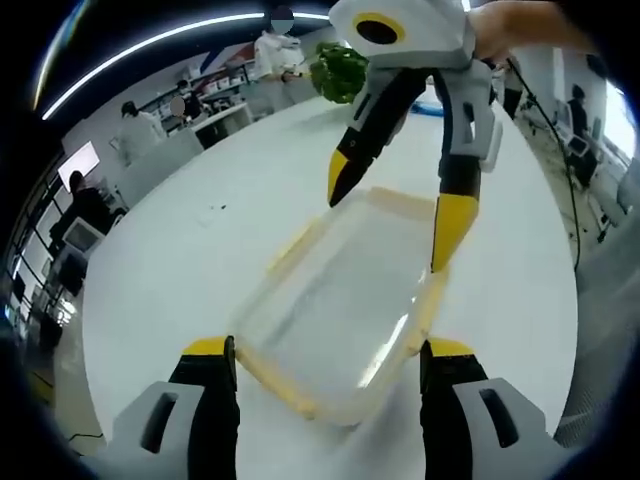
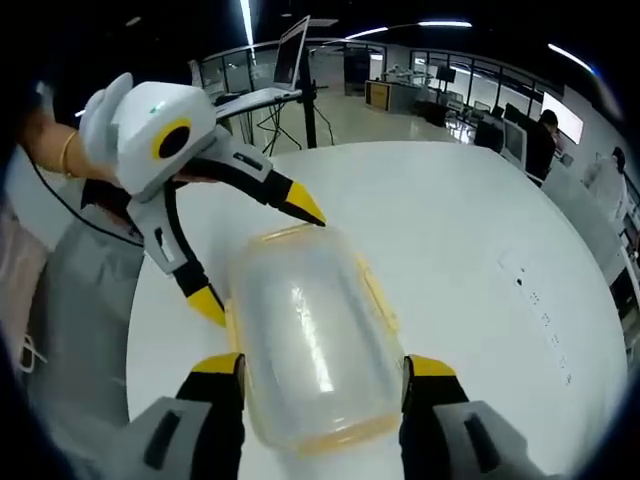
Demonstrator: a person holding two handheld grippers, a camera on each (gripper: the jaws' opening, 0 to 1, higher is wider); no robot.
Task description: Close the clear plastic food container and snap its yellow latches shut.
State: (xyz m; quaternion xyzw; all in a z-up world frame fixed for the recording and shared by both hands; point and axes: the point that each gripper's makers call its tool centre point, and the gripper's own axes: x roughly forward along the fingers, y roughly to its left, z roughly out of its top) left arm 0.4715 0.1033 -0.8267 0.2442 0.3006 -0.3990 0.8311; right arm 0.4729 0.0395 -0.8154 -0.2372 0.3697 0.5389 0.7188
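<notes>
One clear plastic food container (image 2: 310,340) with its lid on and yellow latches (image 2: 374,291) sits on the white counter (image 2: 470,230). Two tools, left tool (image 1: 325,365) and right tool (image 2: 322,375), both spread wide, straddle its ends.

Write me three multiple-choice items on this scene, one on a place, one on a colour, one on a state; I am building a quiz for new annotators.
1. Where does the clear container sit?
A. on the white table
B. on a chair
C. in a person's hand

2. What colour are the container's latches?
A. red
B. yellow
C. blue

3. How do the two claws stand?
A. both shut on the lid
B. one open, one shut
C. both open, one at each end of the container

Answers:
1 A, since it rests flat on the white tabletop.
2 B, since yellow strips line its rim.
3 C, since the left claw and the right claw each have spread jaws straddling an end.
</notes>
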